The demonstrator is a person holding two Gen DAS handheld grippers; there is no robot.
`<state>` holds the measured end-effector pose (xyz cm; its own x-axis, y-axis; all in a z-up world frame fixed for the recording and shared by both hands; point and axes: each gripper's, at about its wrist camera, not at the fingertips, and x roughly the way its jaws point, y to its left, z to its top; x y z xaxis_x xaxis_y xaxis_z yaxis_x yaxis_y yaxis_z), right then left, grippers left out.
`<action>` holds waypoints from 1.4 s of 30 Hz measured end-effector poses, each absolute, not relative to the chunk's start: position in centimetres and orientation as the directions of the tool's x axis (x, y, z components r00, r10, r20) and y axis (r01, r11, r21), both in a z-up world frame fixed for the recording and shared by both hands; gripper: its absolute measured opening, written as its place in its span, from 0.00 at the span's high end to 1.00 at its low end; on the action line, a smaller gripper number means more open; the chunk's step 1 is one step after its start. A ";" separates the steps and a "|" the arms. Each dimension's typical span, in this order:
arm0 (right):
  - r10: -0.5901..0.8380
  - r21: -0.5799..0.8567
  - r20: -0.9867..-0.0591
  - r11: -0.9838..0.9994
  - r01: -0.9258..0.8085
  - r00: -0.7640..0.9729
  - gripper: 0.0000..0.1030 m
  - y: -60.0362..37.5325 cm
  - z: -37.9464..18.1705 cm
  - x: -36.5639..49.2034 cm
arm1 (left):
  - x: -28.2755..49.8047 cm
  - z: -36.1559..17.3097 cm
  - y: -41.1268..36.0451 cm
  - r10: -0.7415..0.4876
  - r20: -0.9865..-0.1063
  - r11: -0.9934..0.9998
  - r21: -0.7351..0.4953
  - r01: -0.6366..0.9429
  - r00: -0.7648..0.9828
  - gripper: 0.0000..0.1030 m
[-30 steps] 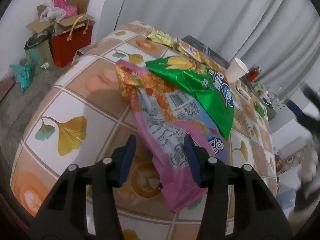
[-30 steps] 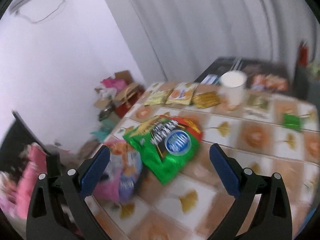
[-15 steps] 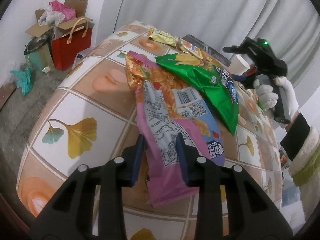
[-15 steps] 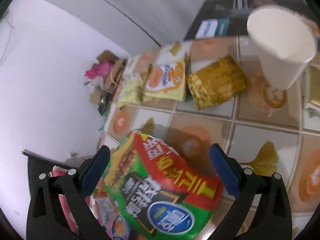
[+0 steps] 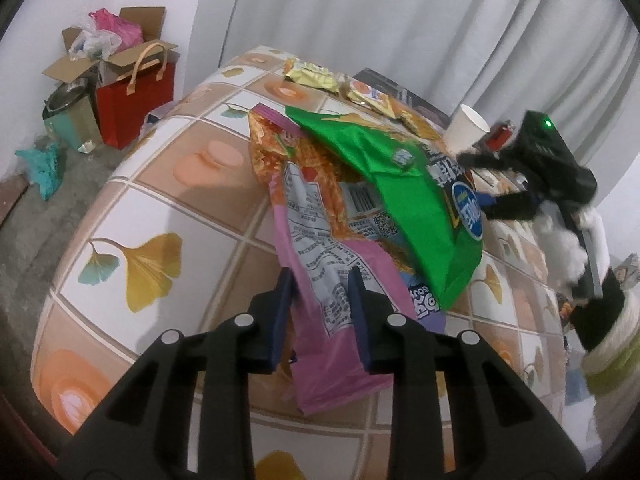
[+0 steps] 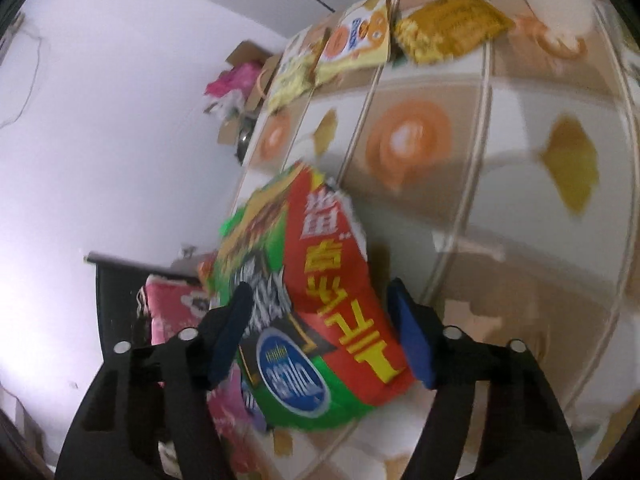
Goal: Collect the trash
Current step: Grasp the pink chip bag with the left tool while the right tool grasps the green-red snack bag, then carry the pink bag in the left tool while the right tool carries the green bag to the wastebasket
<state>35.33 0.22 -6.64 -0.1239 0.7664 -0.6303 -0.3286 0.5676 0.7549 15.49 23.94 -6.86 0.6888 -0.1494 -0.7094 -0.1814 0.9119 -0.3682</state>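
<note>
Left tongs [image 5: 320, 292]: pressed onto the near end of the pink snack bag [image 5: 320, 264], one finger on each face of the film. The bag's long axis runs straight away from these tongs, up the surface [image 5: 132, 216] toward its orange top edge. The near end appears lifted slightly; the far end lies flat.

Right tongs [image 6: 320, 320]: partly spread, straddling the blue-logo end of the green snack bag [image 6: 304, 304]. Neither finger can be confirmed as touching the film (the right wrist view is motion-blurred). This bag also lies lengthwise away from its tongs, so a simple closing would pinch its near end.

The deciding relation: in the left wrist view the green snack bag [image 5: 400, 184] lies across and on top of the upper part of the pink one, overlapping it at an angle. The right tongs [image 5: 484, 196] are the nearer to the green bag's logo end; the left tongs are at the opposite side. In the inspector's judgement, drawing the pink bag out would drag the green one unless that is lifted first.

Materials: both bags are thin, glossy, crinkled plastic film, flat and apparently empty, likely slippery and limp when raised. The surface is a smooth cloth printed with squares, leaves and orange circles.

Other items: small yellow wrappers [image 6: 360, 40] and a gold wrapper [image 6: 452, 28] rest well apart at the far edge, near a white paper cup [image 5: 466, 128].
</note>
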 end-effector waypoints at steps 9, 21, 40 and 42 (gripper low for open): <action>0.787 0.764 -0.615 0.576 -0.290 -0.056 0.64 -5.0 -5.2 26.6 | 14.1 -6.1 21.6 -0.218 -0.682 0.912 -0.397 -0.103 0.698 0.82; 0.895 0.900 -0.405 0.427 -0.093 0.190 0.77 -15.6 -5.2 18.0 | 11.1 -5.3 18.0 -0.332 -0.661 0.882 -0.470 -0.027 0.673 0.83; 0.800 0.949 -0.186 0.296 -0.106 0.571 0.78 -30.6 -1.5 5.1 | 9.1 0.8 10.3 -0.424 -0.581 0.887 -0.421 0.189 0.694 0.83; 0.776 0.951 -0.169 0.290 -0.106 0.608 0.78 -32.5 -1.3 2.9 | 9.3 1.7 9.0 -0.431 -0.575 0.889 -0.400 0.221 0.696 0.83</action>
<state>2.89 -32.54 -1.28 0.6079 0.7759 -0.1689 -0.1057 0.2899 0.9512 9.34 8.99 1.73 0.6956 -0.4313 -0.5746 0.2208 0.8894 -0.4003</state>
